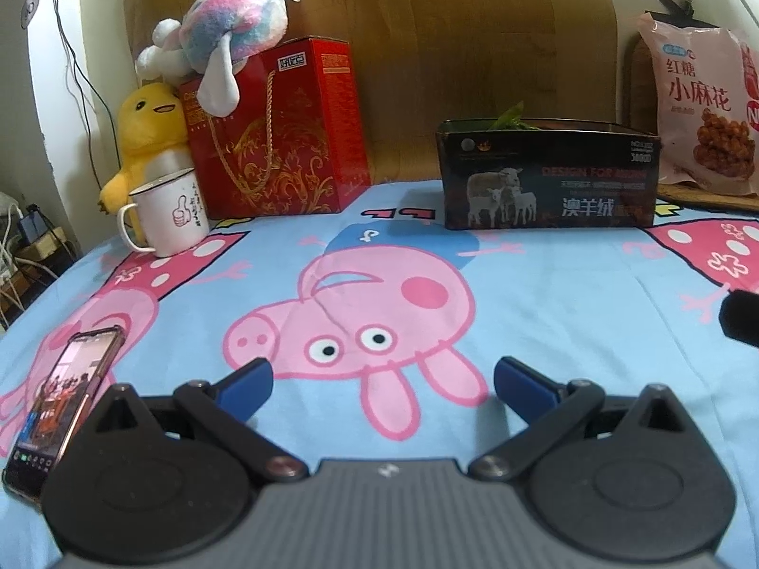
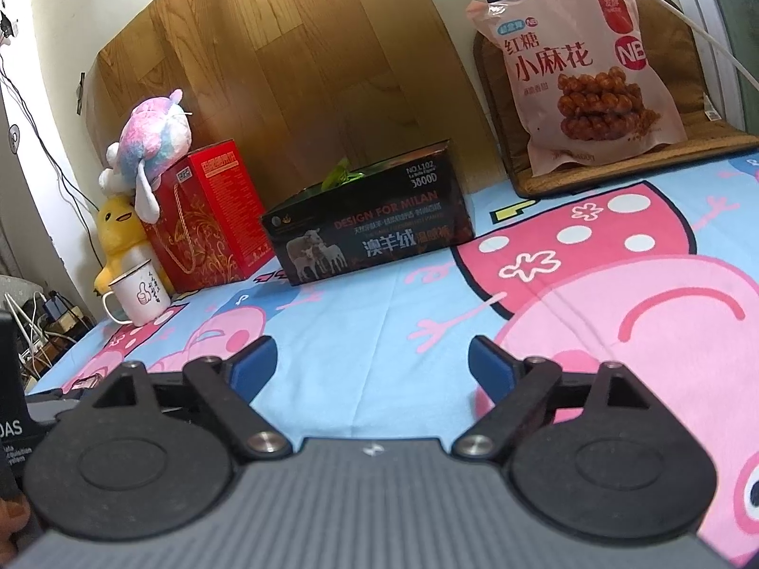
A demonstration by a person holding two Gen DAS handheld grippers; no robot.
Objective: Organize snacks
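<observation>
Right tool (image 2: 372,362) gapes; black box (image 2: 370,232) reads "DESIGN FOR MILAN".

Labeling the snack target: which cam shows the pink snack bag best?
Right wrist view. The snack bag appears whole there, upright against a brown cushion, with its print readable. In the left wrist view the bag sits at the far right edge, and the frame cuts off its right side.
</observation>
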